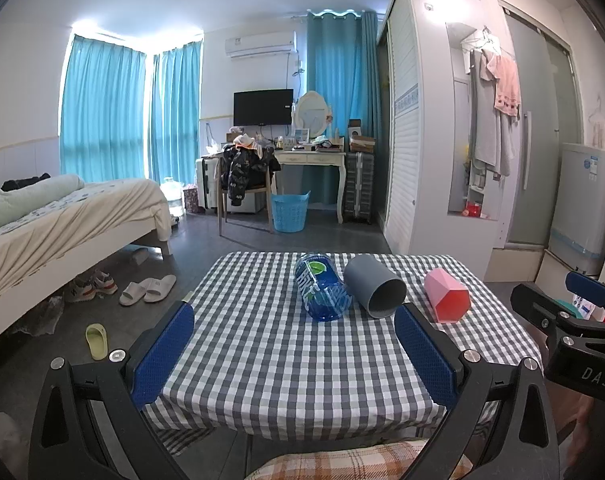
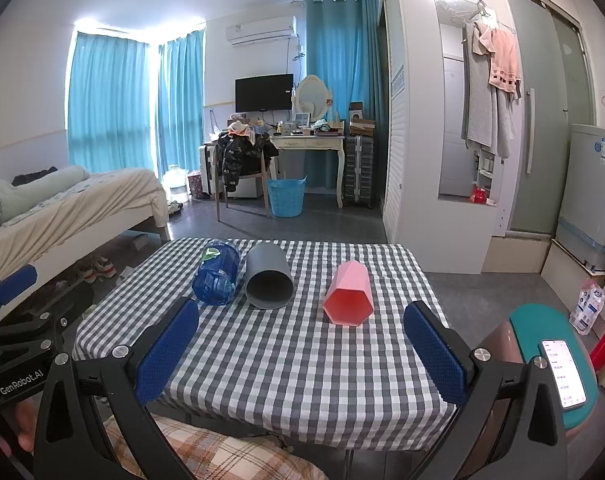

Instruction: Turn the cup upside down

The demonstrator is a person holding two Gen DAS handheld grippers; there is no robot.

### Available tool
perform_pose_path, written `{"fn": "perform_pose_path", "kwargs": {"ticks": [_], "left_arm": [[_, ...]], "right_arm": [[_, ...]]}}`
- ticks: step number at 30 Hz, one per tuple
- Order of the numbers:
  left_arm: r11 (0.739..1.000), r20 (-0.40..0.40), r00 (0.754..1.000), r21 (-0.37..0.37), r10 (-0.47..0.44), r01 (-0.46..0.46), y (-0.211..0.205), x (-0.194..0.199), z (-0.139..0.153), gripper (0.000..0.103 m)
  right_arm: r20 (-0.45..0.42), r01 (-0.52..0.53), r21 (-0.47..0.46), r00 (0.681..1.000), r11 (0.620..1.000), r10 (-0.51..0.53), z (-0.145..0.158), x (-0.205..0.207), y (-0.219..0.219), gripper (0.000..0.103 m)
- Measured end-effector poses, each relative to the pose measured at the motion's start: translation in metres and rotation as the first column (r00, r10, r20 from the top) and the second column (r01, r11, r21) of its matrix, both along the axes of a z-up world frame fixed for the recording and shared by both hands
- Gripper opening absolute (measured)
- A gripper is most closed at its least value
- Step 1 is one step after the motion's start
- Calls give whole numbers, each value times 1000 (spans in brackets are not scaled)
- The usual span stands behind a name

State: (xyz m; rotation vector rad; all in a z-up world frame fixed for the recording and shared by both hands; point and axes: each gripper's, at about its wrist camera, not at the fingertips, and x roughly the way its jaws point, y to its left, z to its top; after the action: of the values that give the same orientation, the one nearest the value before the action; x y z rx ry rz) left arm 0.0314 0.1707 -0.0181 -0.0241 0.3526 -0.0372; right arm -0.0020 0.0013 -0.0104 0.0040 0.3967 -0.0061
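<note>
Three cups lying on their sides along the far edge of the table (image 1: pixel 302 360), mouths turned toward the near edge: blue transparent cup (image 1: pixel 321 290) nearest the far left corner, grey cup (image 1: pixel 376 286) touching or just beside it, pink faceted cup (image 1: pixel 448 296) apart toward the right edge. Not saying in the task which cup is meant, so not possible to tell the target yet.

Hovering over the near edge, left gripper (image 1: pixel 294 352), jaws spread wide and empty, blue pads (image 1: pixel 162 356) well short of any cup. Likewise right gripper (image 2: pixel 302 352), released, holding nothing, lined up roughly between the grey cup (image 2: pixel 268 282) and the pink faceted cup (image 2: pixel 348 298).

Judging by this, approach step only just beginning; no cup touched. Calling next for reaching forward to one cup, closing across its side wall, lifting, then rotating so the mouth faces down before setting it on the checked cloth. Risking a roll on contact, with the round ones lying loose; the faceted one probably steadier.

Reading "DAS" on the right gripper body seen from the left view, "GenRobot.AI" on the left gripper body in the right view. Showing white characters and a green lime mark on the blue transparent cup (image 2: pixel 216 278), too distorted to read. Lit phone (image 2: pixel 562 374) beside the table, text too small.
</note>
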Motion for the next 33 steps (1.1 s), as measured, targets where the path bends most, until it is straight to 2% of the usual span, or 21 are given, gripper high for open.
{"fn": "perform_pose_path", "kwargs": {"ticks": [23,33], "left_arm": [[1000,-5,1000,-11,3,-3,3,-1,-1,103],[1000,-38,999,-9,-15,14,-2,6,-2,103]], "right_arm": [[-1,3,-5,1000,1000,-3,-1,0,2,103],[-8,10,-18,1000,1000,-10,-1,6,-4,103]]}}
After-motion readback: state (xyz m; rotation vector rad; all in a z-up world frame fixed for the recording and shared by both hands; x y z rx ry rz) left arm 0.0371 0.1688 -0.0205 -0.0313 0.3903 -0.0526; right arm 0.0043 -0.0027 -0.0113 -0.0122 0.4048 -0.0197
